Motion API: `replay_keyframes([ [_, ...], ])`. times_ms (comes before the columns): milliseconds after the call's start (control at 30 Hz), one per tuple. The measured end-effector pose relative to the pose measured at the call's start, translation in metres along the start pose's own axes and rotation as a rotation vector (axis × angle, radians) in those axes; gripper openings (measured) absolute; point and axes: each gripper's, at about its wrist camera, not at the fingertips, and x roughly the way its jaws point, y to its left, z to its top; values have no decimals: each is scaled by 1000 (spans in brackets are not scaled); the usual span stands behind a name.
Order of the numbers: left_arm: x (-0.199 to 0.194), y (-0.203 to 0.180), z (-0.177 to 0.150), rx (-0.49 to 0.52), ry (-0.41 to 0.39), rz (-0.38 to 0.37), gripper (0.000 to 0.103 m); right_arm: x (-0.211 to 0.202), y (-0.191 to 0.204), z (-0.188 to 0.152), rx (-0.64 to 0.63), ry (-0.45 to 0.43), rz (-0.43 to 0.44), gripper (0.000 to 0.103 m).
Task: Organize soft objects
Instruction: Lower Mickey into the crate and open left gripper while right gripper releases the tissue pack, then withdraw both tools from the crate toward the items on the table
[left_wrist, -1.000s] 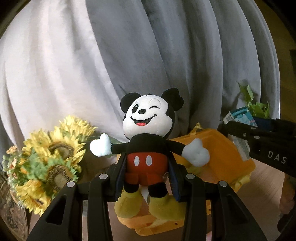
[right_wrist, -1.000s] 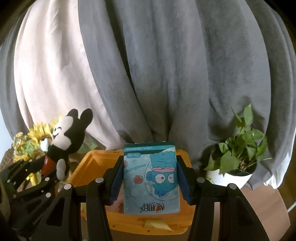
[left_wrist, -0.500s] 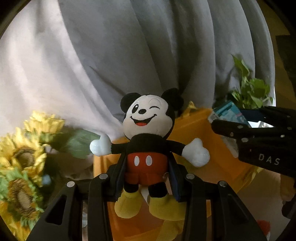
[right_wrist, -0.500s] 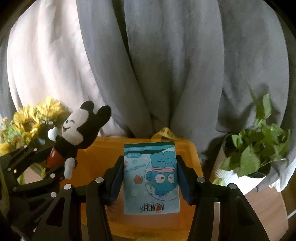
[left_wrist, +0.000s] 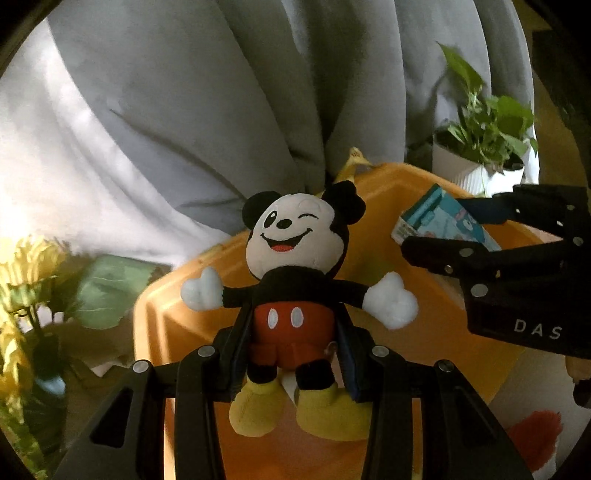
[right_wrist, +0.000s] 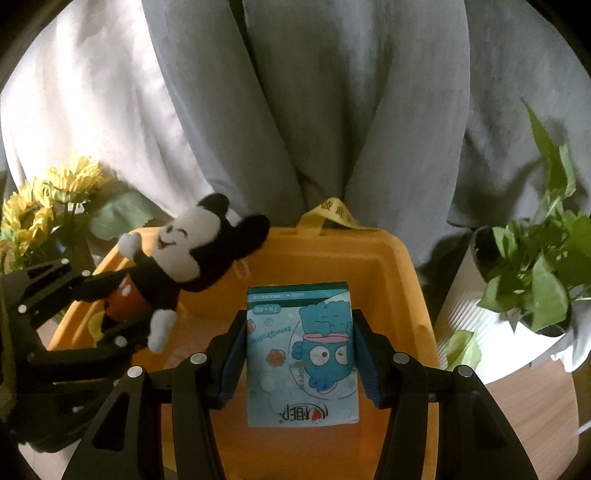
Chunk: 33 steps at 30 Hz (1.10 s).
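Soft toys come first: the mouse doll (left_wrist: 295, 291) is clamped at its red shorts between the jaws of the left gripper (left_wrist: 293, 354), and the tissue pack (right_wrist: 303, 354) is squeezed along its two long sides by the jaws of the right gripper (right_wrist: 301, 365). A second ago both were held in front of the orange bin (right_wrist: 402, 280), level with its near rim; now both cameras look down into the bin, so the two loads have been carried forward and hang over its opening, side by side (the doll on the left, the pack on the right, close but apart). The sunflowers (right_wrist: 48, 199) have slid off to the left edge and the potted plant (right_wrist: 535, 273) sits just beside the bin on the desk (right_wrist: 532, 398). Neither thing touches the bin floor yet, as far as I can judge, so the likely next step is lowering and letting go.
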Motion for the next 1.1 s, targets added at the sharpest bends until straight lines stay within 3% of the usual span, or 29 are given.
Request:
replay_keyframes([
  [67, 0, -1, 0, 7, 2, -6, 43, 3, 2, 0, -8, 11, -2, 54],
  [200, -1, -1, 1, -3, 2, -1, 66, 7, 2, 1, 0, 36, 14, 54],
  [267, -5, 0, 1, -11, -8, 13, 71, 6, 3, 0, 2, 41, 10, 55],
  [333, -10, 2, -1, -28, -15, 24, 71, 2, 3, -1, 2, 31, 1, 64],
  [400, -15, 4, -3, -50, -19, 40, 73, -4, 4, -1, -5, 14, -26, 66],
  [1100, -118, 7, -21, -284, -147, 158, 86, -84, 8, -3, 40, -107, -44, 66],
])
